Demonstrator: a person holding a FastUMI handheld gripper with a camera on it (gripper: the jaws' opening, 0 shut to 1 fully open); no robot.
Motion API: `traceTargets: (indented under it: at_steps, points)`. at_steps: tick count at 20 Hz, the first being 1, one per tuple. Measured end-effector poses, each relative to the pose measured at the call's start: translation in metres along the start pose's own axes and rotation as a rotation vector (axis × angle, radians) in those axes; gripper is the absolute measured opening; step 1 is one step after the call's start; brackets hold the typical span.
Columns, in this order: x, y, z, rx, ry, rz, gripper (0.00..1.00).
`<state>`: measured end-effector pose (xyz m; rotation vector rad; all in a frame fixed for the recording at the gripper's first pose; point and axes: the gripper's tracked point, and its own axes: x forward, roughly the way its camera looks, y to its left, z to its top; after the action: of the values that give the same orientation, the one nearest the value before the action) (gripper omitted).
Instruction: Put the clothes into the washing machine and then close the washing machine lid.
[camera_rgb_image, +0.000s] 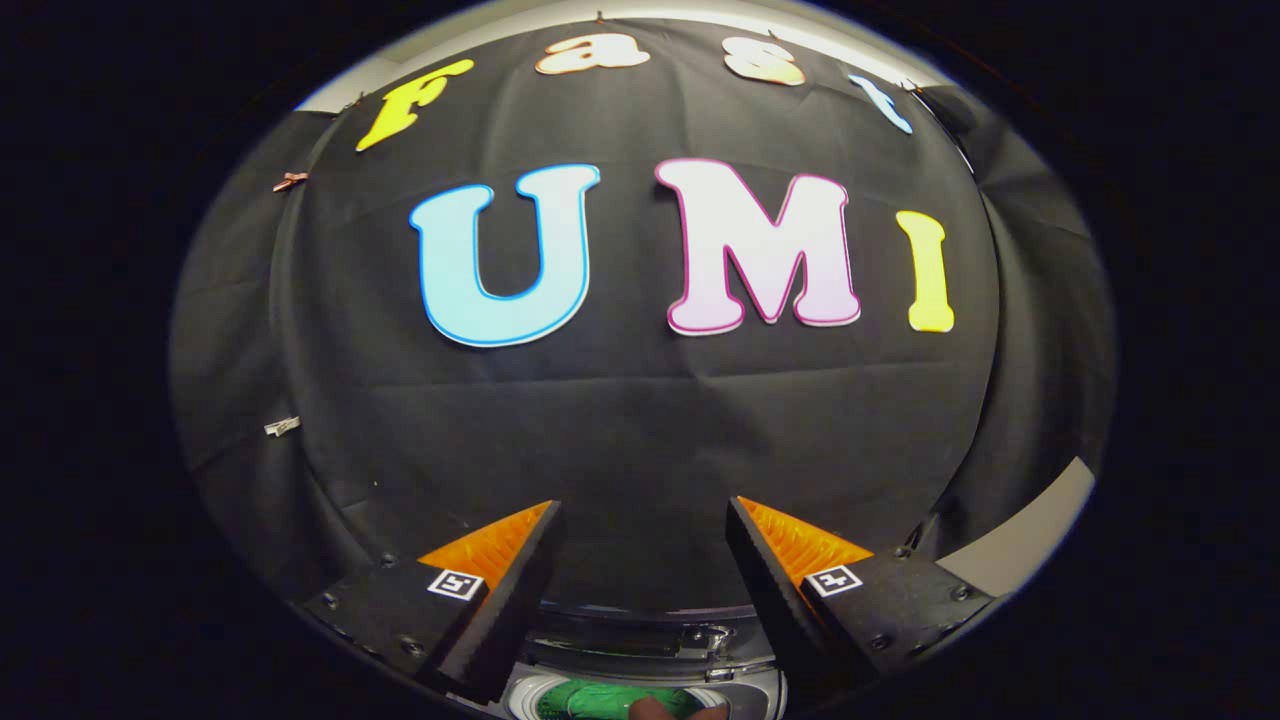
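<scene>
Tongs (643, 520) wide apart, gripping nothing, raised toward booth wall. Washer (640, 655) low between fingers, lid up, drum mouth open. Green cloth (590, 700) inside drum, below fingertips, well apart from them. Brown scrap (655, 708) beside cloth; identity unclear.

A pale strip of desk (1030, 545) shows at the far right, running along the foot of the black cloth wall; nothing can be made out lying on that bare part. The washer (640, 665) stands low in the scene, near, below and between the spread fingers of the claw (640, 545). What the washer rests on is hidden. Inside its open drum lies green cloth (600, 698).
</scene>
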<state>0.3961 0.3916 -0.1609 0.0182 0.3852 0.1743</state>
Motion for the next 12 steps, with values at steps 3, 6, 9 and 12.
traceTargets:
  at_steps: [3, 6, 9, 12]
  points:
    - [0.019, -0.01, -0.023, 0.015, 0.079, -0.021, 1.0]
    - [0.029, -0.013, -0.048, 0.039, 0.159, -0.025, 1.0]
    - [0.033, -0.015, -0.068, 0.0, 0.202, -0.014, 0.99]
    - [0.032, -0.014, -0.07, -0.003, 0.186, -0.013, 1.0]
